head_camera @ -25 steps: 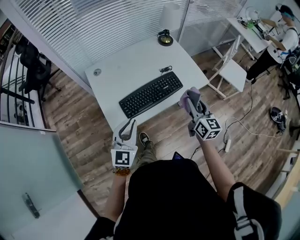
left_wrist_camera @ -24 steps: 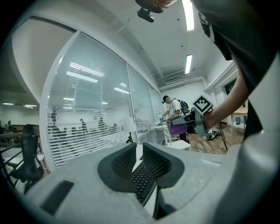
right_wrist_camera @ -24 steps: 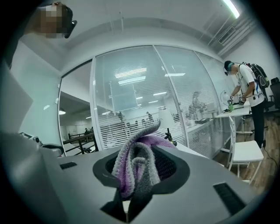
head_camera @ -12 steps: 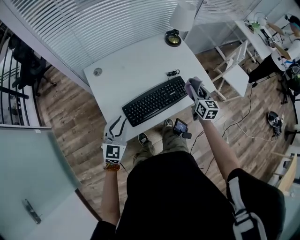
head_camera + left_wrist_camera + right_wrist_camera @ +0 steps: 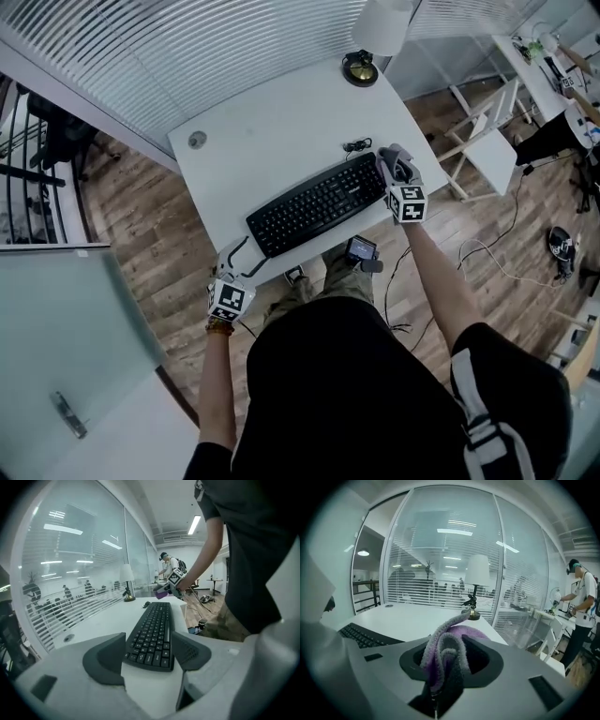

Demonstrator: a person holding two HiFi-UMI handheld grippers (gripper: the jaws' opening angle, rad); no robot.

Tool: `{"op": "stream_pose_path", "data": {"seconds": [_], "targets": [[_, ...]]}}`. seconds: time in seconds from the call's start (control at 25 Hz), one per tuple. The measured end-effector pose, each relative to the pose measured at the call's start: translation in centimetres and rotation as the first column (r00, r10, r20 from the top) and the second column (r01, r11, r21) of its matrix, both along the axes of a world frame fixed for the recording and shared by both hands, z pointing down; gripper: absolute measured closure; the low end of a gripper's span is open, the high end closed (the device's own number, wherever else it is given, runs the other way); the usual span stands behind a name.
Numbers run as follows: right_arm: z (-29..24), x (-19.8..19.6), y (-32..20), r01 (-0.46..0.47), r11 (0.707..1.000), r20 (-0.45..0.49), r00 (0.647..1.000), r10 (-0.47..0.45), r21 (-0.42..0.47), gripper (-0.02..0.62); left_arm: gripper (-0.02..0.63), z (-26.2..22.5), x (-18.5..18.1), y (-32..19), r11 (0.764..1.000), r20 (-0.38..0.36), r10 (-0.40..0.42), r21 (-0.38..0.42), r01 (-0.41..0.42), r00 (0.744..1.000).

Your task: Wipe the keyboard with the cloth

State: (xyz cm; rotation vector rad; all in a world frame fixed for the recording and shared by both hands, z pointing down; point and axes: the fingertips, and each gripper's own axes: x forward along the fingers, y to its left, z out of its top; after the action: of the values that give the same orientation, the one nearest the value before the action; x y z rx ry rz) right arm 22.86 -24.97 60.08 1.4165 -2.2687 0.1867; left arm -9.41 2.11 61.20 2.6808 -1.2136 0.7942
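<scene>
Along the front edge of the white desk [image 5: 272, 131], the black keyboard [image 5: 317, 204] is lying flat. At its right end, by the desk's right edge, the right gripper [image 5: 397, 171] is pinching the bunched purple-grey cloth [image 5: 440, 653]. At the front left corner, the left gripper [image 5: 242, 253] is standing spread and gripping nothing, its jaws having just been opening. A coiled cable [image 5: 356, 144] is lying just behind the keyboard's right end, and a lamp [image 5: 360, 68] is standing at the far right corner.

White desk [image 5: 281, 127], wooden floor [image 5: 136, 239], slatted blinds [image 5: 187, 42].

black keyboard [image 5: 317, 204], purple-and-grey cloth [image 5: 440, 653], white desk [image 5: 262, 141], brown wood-plank floor [image 5: 141, 216].
</scene>
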Motion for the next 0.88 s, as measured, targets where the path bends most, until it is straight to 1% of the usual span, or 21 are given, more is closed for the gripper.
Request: {"op": "stream_pose_path", "data": {"seconds": [0.12,0.24,0.36,0.44,0.52,0.64,0.72,0.88], "targets": [[1.3,0.3,-1.3,-0.002,1.0,-0.029,1.0,0.002,0.0,0.468,0.269,2.2,-0.2,-0.4,0.999,-0.004,0.008,-0.054,-0.008,1.0],[2.5,0.6,-2.3,-0.017,1.0,-0.03,0.999,0.016,-0.021,0.468,0.262,4.4,-0.2,-0.7,0.993,-0.003,0.023,-0.116,-0.023,1.0],[3.9,0.2,-2.5,-0.006,0.997,0.0,1.0,0.006,-0.077,0.469,0.245,6.6,-0.1,-0.5,0.98,0.015,0.041,-0.194,-0.037,0.999],[4.7,-0.3,-2.2,0.015,0.991,0.03,0.999,-0.011,-0.13,0.469,0.241,7.4,0.0,-0.5,0.974,0.012,0.05,-0.222,-0.046,0.999],[5.4,-0.9,-2.0,0.027,0.983,0.062,0.998,-0.015,-0.181,0.472,0.239,8.0,0.2,-0.3,0.969,0.011,0.057,-0.24,-0.053,0.998],[5.9,-1.2,-2.0,0.019,0.972,0.095,0.996,0.003,-0.236,0.472,0.235,8.8,0.8,0.0,0.96,0.022,0.086,-0.268,-0.077,0.996],[6.1,-1.4,-2.1,0.023,0.966,0.093,0.996,0.001,-0.257,0.472,0.23,9.2,1.1,0.0,0.959,0.028,0.097,-0.272,-0.085,0.995],[6.4,-2.3,-1.8,0.035,0.96,0.077,0.997,-0.014,-0.277,0.474,0.23,9.4,1.1,-0.1,0.962,0.034,0.095,-0.258,-0.083,0.995]]}}
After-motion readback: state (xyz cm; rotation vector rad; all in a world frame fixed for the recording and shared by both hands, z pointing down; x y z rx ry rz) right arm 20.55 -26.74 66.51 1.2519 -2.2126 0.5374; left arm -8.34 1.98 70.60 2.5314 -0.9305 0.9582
